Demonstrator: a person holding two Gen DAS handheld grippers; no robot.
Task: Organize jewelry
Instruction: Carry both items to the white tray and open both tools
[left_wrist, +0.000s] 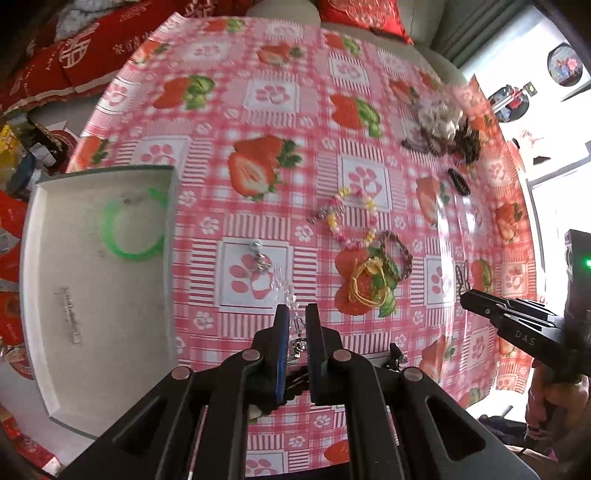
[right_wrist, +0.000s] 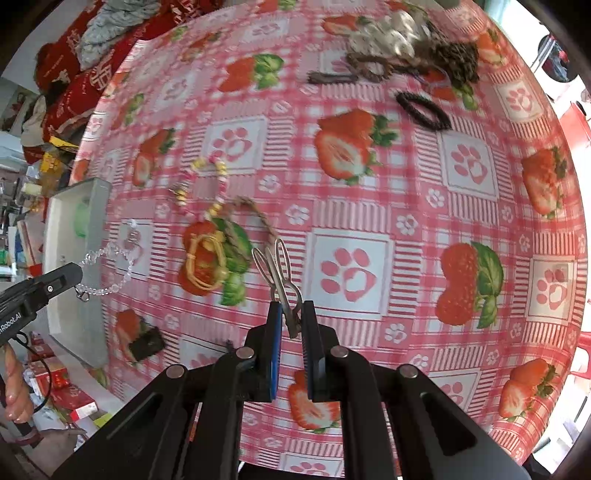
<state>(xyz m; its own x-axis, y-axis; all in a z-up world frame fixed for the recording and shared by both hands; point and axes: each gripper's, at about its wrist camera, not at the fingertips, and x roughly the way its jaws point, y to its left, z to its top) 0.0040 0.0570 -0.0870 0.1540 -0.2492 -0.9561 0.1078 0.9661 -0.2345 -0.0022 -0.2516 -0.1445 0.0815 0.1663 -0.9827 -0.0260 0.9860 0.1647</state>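
My left gripper is shut on a clear crystal bead bracelet, which hangs from it beside the white tray in the right wrist view. The white tray holds a green bangle and a silver bar clip. My right gripper is shut on a silver butterfly-shaped hair clip, lifted above the tablecloth. A pastel bead bracelet, a yellow cord bracelet and a brown braided bracelet lie on the table between the grippers.
A round table with a pink strawberry cloth carries a pile of hair ties and scrunchies and a dark oval hair clip at the far right. A dark clip lies near the tray. Red cushions lie beyond the table.
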